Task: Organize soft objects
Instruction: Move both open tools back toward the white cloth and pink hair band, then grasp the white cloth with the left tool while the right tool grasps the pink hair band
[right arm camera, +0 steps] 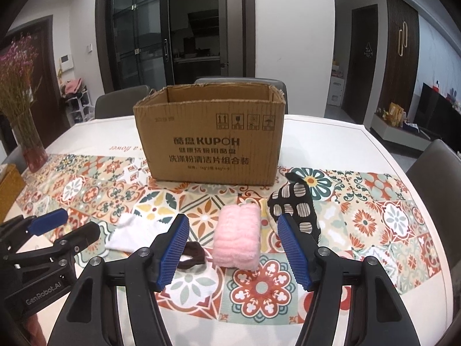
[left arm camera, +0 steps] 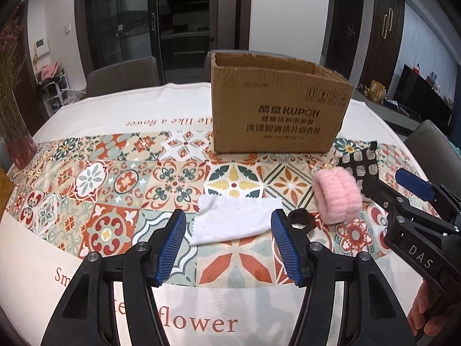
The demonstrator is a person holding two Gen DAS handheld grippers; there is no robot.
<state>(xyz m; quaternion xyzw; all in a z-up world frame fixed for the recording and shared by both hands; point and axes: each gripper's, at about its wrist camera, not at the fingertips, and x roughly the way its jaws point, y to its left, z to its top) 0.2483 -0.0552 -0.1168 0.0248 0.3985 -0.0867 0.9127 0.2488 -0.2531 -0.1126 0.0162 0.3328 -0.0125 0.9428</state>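
Observation:
A white cloth lies flat on the patterned tablecloth, just ahead of my open left gripper; it also shows in the right wrist view. A fluffy pink band lies between and just beyond the fingers of my open, empty right gripper; it also shows in the left wrist view. A small brown hair tie lies left of it. A black patterned cloth lies to the right. An open cardboard box stands behind them.
A vase of dried flowers stands at the table's far left edge. Grey chairs stand behind the table and one at the right. The box also shows in the left wrist view.

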